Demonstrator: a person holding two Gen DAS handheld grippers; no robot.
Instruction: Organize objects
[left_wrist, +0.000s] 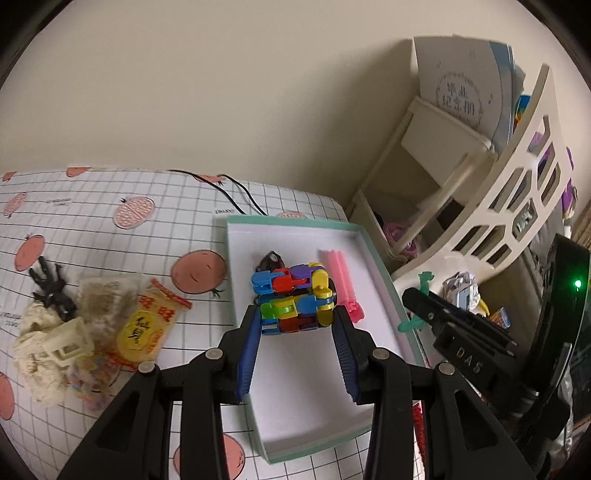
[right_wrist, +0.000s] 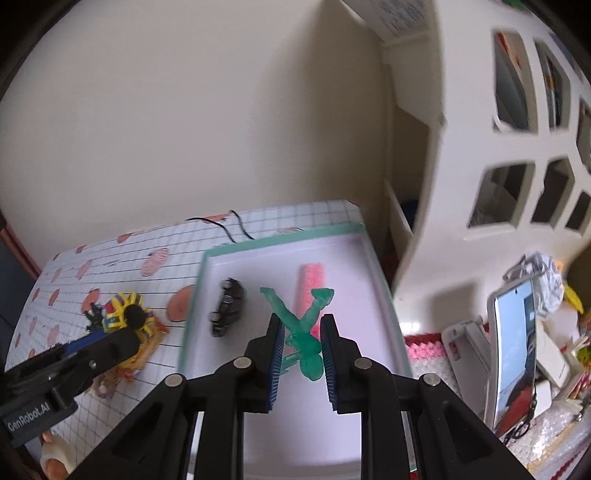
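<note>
My left gripper is shut on a multicoloured block toy and holds it in the air. From this view the toy hangs over a mint-rimmed white tray. In the tray lie a black toy car and a pink ridged piece. My right gripper is shut on a green toy figure above the same tray, near the car and the pink piece. The right wrist view shows the left gripper with its toy to the tray's left.
Left of the tray, snack packets, a cream fluffy item and a black figure lie on the checked tablecloth. A black cable runs behind the tray. A white shelf unit and a cluttered surface with a phone stand to the right.
</note>
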